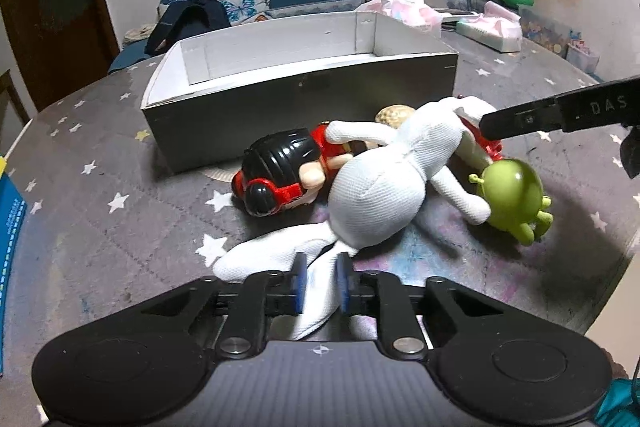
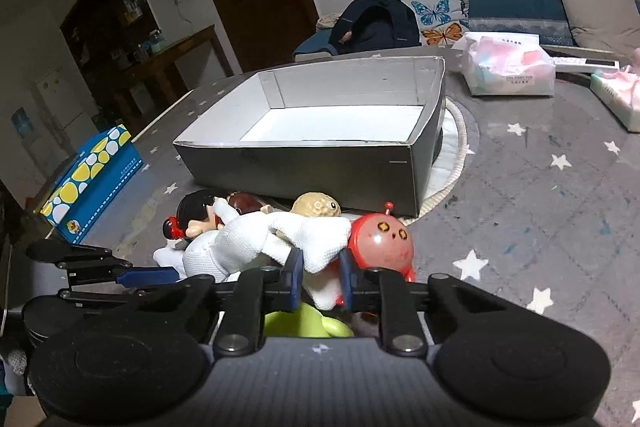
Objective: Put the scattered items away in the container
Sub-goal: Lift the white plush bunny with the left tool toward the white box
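Left wrist view: my left tool (image 1: 319, 281) pinches the white plush doll (image 1: 376, 187) by a limb; my right tool (image 2: 320, 283) clamps another limb, on the counter (image 1: 120, 163) just near of the empty grey box (image 1: 296, 99).

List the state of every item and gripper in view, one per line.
Box: open-topped, empty.
White plush toy: lying across the other toys, pinched at both ends.
Left gripper: shut on plush.
Right gripper: shut on plush.
Green toy: on the table, outside the box.
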Motion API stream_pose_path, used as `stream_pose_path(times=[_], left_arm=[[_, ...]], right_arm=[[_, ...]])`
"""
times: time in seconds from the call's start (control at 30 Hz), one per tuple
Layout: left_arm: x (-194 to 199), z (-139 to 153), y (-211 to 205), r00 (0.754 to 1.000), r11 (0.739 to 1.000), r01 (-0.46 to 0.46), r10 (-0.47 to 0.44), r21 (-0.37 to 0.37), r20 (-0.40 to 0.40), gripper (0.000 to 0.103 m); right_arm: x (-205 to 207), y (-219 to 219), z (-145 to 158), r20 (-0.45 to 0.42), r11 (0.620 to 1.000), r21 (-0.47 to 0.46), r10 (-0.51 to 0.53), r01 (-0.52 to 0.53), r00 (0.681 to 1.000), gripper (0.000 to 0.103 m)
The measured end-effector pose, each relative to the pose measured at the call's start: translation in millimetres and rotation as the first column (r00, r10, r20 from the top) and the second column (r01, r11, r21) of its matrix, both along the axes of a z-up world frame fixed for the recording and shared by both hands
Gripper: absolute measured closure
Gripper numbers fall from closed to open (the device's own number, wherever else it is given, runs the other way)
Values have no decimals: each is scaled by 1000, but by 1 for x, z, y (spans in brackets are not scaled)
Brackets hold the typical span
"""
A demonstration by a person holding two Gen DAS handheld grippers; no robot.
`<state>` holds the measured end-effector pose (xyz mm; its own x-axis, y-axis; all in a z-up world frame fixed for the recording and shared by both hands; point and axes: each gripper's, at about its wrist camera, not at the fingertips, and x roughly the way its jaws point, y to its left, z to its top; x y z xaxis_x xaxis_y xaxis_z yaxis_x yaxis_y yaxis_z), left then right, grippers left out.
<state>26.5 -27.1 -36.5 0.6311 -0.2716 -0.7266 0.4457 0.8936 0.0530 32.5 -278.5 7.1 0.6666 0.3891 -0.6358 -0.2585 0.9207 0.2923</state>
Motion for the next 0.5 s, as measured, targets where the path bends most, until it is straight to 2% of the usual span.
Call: stream_pose_path(times=[0.07, 0.27, 0.5], left_arm=[[-1, 0, -1, 1000, 1000, 5, -5, -1, 6, 98], [-5, 4, 1, 1000, 1000, -10, 11, -24, 20, 100], [-12, 33, 11, 996, 995, -50, 57, -92, 73, 101]], right_arm=[[-1, 0, 2, 8, 1000, 3, -4, 4, 1000, 88], [-4, 1, 19, 67, 1000, 4, 5, -6, 998, 90], [-4, 5, 43, 143, 1000, 6, 27, -28, 989, 90]])
